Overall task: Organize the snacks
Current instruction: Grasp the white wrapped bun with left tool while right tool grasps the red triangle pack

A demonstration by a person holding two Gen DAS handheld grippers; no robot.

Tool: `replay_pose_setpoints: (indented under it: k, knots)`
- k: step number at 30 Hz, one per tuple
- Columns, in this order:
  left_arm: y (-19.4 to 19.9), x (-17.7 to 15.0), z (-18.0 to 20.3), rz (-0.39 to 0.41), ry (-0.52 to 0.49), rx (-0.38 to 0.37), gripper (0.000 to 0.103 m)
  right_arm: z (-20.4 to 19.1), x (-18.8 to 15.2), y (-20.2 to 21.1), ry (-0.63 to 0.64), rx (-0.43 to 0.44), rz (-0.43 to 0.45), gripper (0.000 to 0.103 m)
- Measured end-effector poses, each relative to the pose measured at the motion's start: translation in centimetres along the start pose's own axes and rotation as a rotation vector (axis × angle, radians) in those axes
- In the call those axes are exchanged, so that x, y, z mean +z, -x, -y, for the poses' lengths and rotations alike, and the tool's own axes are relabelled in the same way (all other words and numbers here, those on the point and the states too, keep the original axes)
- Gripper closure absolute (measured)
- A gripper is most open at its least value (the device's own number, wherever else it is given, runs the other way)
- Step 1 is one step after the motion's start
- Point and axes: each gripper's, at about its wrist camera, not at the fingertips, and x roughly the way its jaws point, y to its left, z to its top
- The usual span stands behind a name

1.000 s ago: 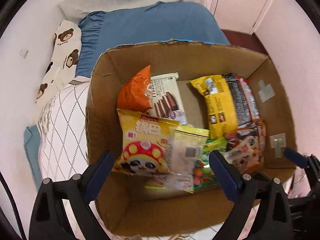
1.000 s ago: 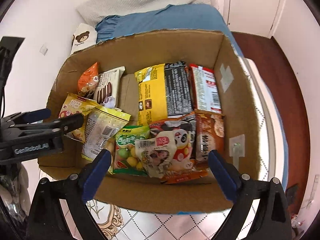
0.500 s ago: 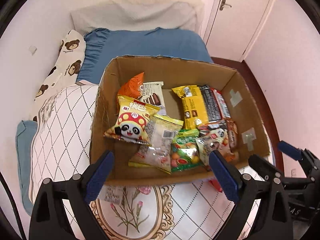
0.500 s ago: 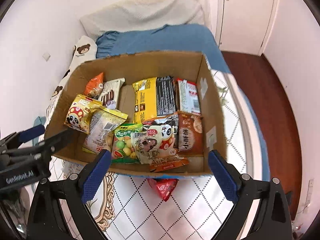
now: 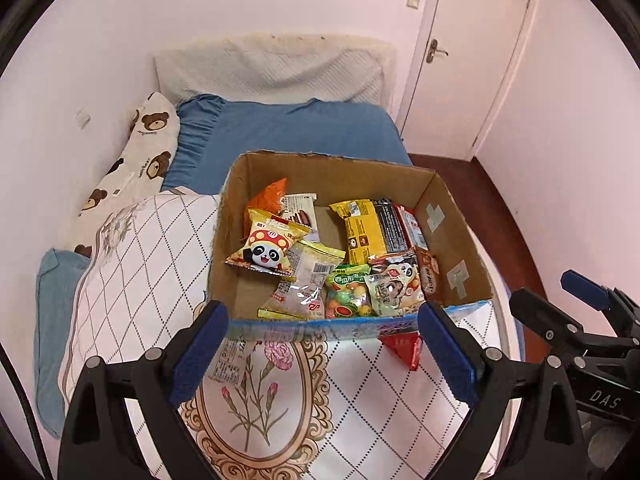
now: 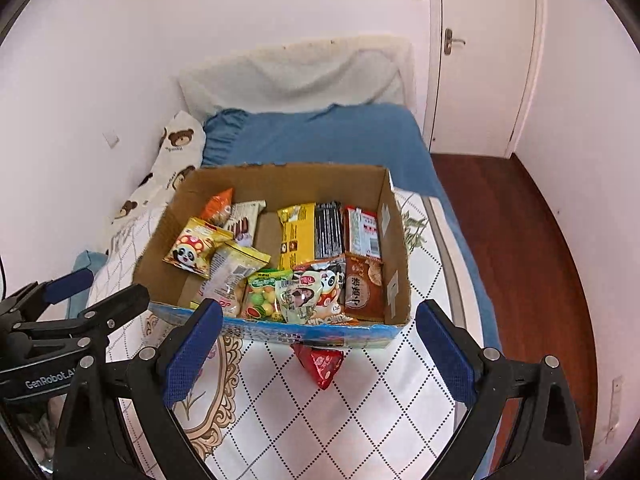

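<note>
- Left wrist view: the left gripper (image 5: 322, 350) is spread wide with nothing between its fingers, above the quilt (image 5: 160, 248) just before the near wall of the cardboard box (image 5: 444, 200). The box sits on the bed, filled with snack packets: a panda packet (image 5: 266, 249) toward its left wall, a yellow packet (image 5: 362, 229) toward the far right. One red triangular packet (image 5: 402, 348) lies outside, on the quilt, touching the box's near right corner.
- Right wrist view: the right gripper (image 6: 318, 350) is likewise released and empty, with the red triangular packet (image 6: 322, 362) just ahead between its fingers, against the box's (image 6: 276, 180) near wall. It looks light, soft and crinkly, its foil probably slippery. I would pinch it across the puffed middle or a sealed seam, gently, as the contents may crush.
</note>
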Motion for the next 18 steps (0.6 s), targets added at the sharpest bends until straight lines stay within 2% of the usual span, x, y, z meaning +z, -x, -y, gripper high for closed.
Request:
replay_pose_setpoints:
  k: [8, 12, 13, 16, 18]
  knots:
    - [2.7, -1.0, 0.2, 0.034, 0.006, -0.009, 0.006, 0.4, -0.9, 3.6, -0.027, 0.017, 0.061, 0.004]
    - [2.6, -1.9, -0.1, 0.034, 0.011, 0.008, 0.006, 0.6, -1.3, 4.3, -0.05, 0.039, 0.067, 0.004]
    - [2.2, -2.2, -0.2, 0.027, 0.009, 0.014, 0.002, 0.8, -1.6, 3.8, -0.061, 0.051, 0.056, 0.004]
    - [-0.4, -3.7, -1.3, -0.044, 0.018, 0.035, 0.001, 1.4, -2.6, 1.5, -0.098, 0.081, 0.0, 0.004]
    - [-3.4, -5.3, -2.2, -0.144, 0.026, 0.046, 0.001, 1.9, -3.7, -1.3, -0.129, 0.113, -0.058, 0.004]
